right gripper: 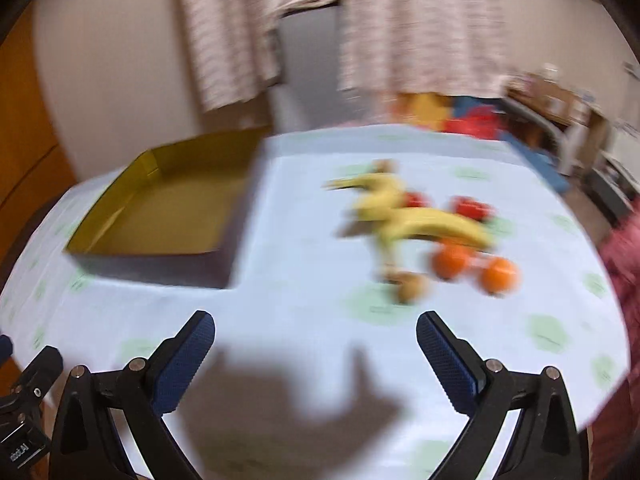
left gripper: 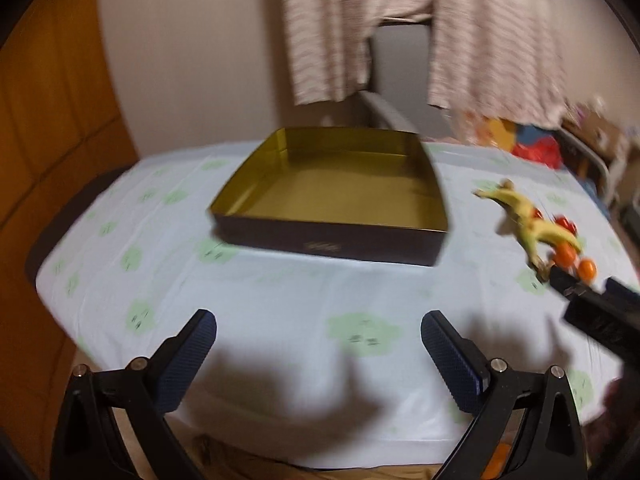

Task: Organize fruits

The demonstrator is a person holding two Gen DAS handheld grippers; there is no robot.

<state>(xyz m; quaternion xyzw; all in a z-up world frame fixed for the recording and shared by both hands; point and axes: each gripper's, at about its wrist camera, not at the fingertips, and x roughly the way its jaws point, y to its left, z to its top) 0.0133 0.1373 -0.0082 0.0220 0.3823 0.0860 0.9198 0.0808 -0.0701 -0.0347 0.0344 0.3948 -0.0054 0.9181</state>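
Note:
An empty shallow box [left gripper: 336,184] with a gold inside and dark walls sits on the table; the right wrist view shows this box [right gripper: 168,216] at the left. To its right lies a blurred heap of fruit: yellow bananas [right gripper: 412,216], two oranges [right gripper: 452,262], red fruits [right gripper: 470,206] and a brown round fruit [right gripper: 410,288]. The left wrist view shows the bananas [left gripper: 524,212] and oranges [left gripper: 586,270] at the far right. My left gripper [left gripper: 318,336] is open over bare cloth in front of the box. My right gripper [right gripper: 316,338] is open, short of the fruit.
The table carries a pale cloth [left gripper: 280,292] with green prints. Striped garments [left gripper: 360,32] hang behind it. An orange-brown wooden panel [left gripper: 48,120] stands at the left. Coloured clutter [right gripper: 460,116] and shelves lie beyond the far right edge. A red sleeve [right gripper: 624,260] shows at the right.

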